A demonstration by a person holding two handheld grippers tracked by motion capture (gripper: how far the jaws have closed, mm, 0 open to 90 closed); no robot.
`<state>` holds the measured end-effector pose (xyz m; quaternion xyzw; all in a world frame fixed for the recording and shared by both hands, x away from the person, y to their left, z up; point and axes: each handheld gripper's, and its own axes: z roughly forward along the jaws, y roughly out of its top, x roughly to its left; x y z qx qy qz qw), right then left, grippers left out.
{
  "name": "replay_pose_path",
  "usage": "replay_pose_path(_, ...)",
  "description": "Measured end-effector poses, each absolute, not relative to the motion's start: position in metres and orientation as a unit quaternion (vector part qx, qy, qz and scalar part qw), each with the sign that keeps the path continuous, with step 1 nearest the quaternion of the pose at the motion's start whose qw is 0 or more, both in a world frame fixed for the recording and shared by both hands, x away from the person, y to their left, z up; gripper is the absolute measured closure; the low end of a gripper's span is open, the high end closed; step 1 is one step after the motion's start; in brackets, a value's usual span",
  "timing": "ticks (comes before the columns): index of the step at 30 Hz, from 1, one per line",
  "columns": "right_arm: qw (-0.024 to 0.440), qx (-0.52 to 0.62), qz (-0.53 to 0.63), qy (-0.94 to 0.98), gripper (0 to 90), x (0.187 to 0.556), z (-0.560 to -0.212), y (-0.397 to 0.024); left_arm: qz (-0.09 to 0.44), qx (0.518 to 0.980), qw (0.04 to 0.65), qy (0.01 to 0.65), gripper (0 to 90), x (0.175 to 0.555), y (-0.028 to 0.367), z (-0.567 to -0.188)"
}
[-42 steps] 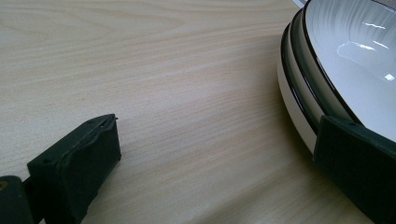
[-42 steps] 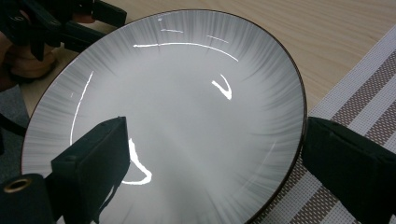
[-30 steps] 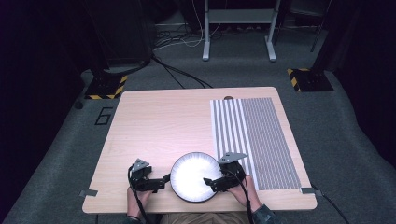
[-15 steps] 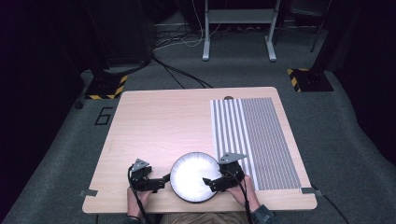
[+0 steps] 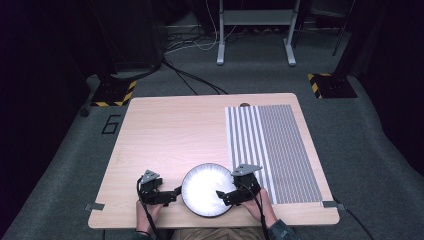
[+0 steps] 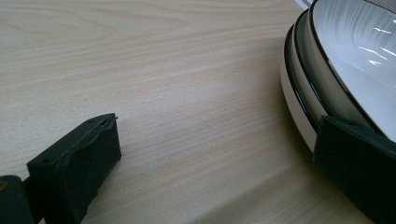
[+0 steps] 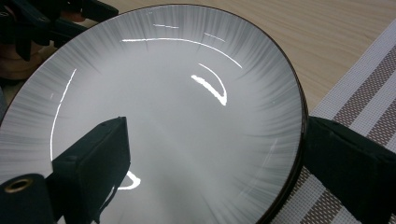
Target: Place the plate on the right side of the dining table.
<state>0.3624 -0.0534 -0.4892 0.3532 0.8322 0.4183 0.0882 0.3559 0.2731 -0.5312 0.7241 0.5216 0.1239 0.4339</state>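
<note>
A striped placemat (image 5: 272, 150) lies touching the plate (image 5: 207, 190) on the right.

Your high view is lit from overhead: the counter (image 5: 190, 135) is bright, the room toward twelve o'clock falls dark. The plate (image 5: 207, 190) blows out white there. Up close, glare streaks cross its glaze, and near jaws look soft.
</note>
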Motion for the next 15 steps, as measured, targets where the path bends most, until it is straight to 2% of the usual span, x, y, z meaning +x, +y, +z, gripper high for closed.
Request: replay_pose_path(15, 0.107, 0.356, 0.408, 0.834, 8.1, 0.3622, -0.4904, -0.0447, 0.125, 0.725, 0.432, 0.522, 1.0, 0.3558, 0.2729, -0.5311)
